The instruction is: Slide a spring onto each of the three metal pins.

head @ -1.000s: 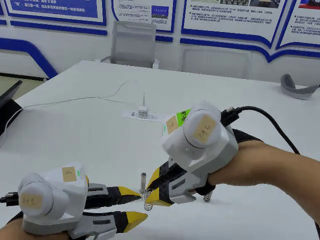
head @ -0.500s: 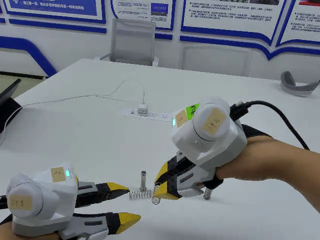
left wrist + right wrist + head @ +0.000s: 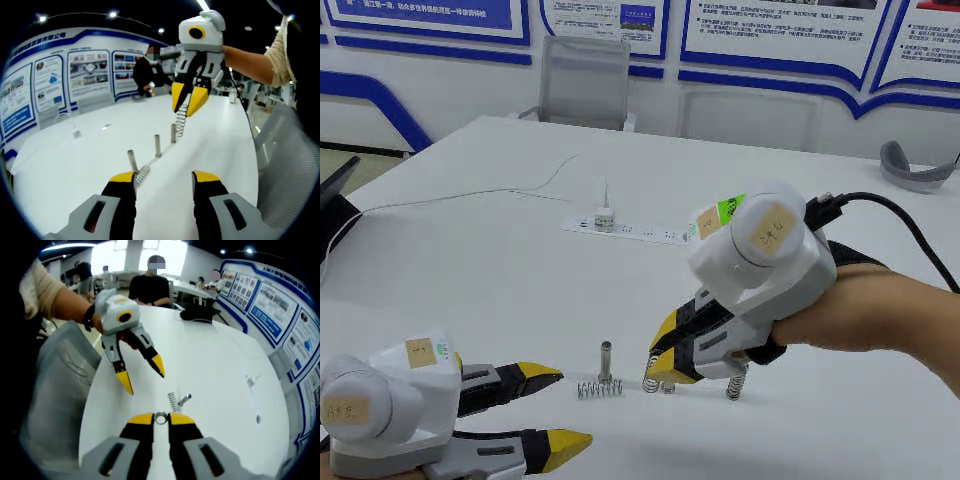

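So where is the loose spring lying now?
In the head view the loose spring lies flat beside the bare pin, left of the right tool.

White table [image 3: 490, 270], upright pin [image 3: 606, 360], spring [image 3: 599, 389] lying beside it, power strip [image 3: 630, 232], cable [image 3: 470, 200]

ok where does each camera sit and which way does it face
Head view: on the headset, facing forward and down at the table; shows left gripper, right gripper and a forearm.
Left gripper view: on the left gripper, facing along its open jaws, past three metal pins, at the right gripper.
Right gripper view: on the right gripper, facing along jaws shut on a spring, at the left gripper.
Shared: the gripper views face each other, the loose spring between.
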### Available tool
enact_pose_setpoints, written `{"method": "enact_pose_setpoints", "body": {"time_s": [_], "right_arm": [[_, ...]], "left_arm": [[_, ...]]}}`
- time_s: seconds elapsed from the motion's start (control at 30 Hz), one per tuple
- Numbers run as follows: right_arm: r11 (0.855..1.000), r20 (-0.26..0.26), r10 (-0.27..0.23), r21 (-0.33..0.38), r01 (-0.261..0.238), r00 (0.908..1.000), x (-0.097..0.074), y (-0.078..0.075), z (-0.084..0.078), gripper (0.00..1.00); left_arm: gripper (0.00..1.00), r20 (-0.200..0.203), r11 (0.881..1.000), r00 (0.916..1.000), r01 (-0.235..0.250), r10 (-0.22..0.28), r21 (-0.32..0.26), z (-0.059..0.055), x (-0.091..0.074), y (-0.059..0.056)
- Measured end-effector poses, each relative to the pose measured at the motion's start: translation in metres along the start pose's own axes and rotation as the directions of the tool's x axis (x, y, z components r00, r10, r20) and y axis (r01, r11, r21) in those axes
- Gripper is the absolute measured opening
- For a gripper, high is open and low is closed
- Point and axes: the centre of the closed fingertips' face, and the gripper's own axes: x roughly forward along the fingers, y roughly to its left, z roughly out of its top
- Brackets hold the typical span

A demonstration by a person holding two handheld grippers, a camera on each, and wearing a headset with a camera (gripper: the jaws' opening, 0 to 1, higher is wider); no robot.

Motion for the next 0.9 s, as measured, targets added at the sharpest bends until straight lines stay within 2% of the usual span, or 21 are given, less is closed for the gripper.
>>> {"method": "enact_pose_setpoints", "body": {"time_s": [0.4,0.9], "right_arm": [[0.999,-0.005,-0.044,0.031,0.044,0.9990,-0.010,-0.020,-0.006,0.12],[0.994,-0.032,-0.088,0.069,0.090,0.9956,-0.007,-0.046,-0.020,0.12]], "left_arm": [[0.49,0.004,1.000,1.0000,-0.007,0.007,-0.012,-0.003,-0.001,0.002],[0.51,0.000,1.000,1.0000,-0.007,0.007,-0.019,-0.005,-0.002,0.002]]}}
